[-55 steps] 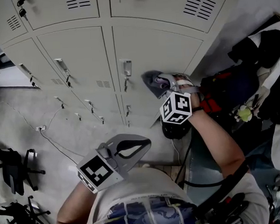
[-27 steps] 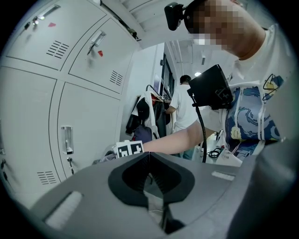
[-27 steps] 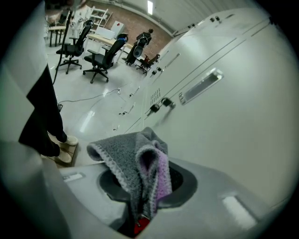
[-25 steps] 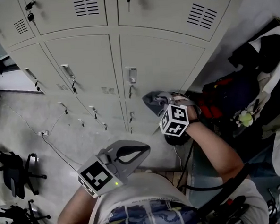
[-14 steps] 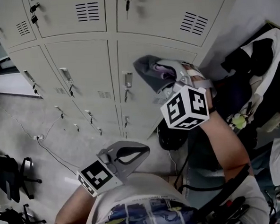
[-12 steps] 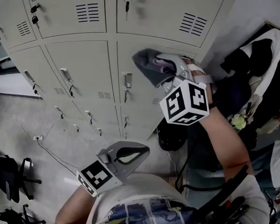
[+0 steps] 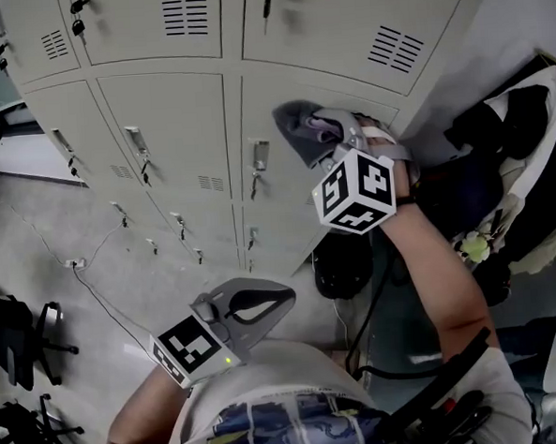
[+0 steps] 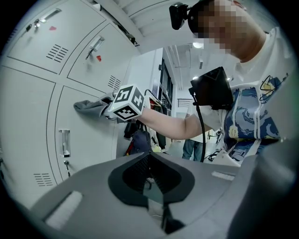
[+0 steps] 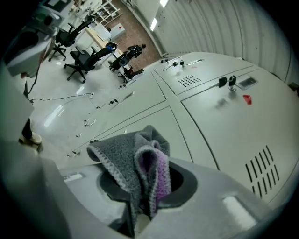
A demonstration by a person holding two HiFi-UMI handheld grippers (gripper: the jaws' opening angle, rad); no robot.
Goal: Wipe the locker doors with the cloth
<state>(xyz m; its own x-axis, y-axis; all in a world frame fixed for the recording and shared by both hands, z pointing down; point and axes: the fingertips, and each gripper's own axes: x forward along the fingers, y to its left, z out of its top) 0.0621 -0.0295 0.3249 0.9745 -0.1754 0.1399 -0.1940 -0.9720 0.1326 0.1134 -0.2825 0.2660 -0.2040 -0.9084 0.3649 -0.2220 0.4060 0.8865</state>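
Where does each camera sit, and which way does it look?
Head view: on the person's head, looking down at grey metal lockers; left gripper, right gripper, forearms show.
Left gripper view: behind its shut jaws, facing lockers, the person's torso, right arm.
Right gripper view: behind its jaws, facing lockers over the clamped grey-and-purple fleece cloth.
All three share lockers and cloth.

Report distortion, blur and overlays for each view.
Head view: evenly lit, sharp, locker doors lean with perspective. Left gripper view: fisheye with dark corners, a mosaic patch laid over the top. Right gripper view: fisheye bends the door seams; the cloth is sharp in the shut jaws.
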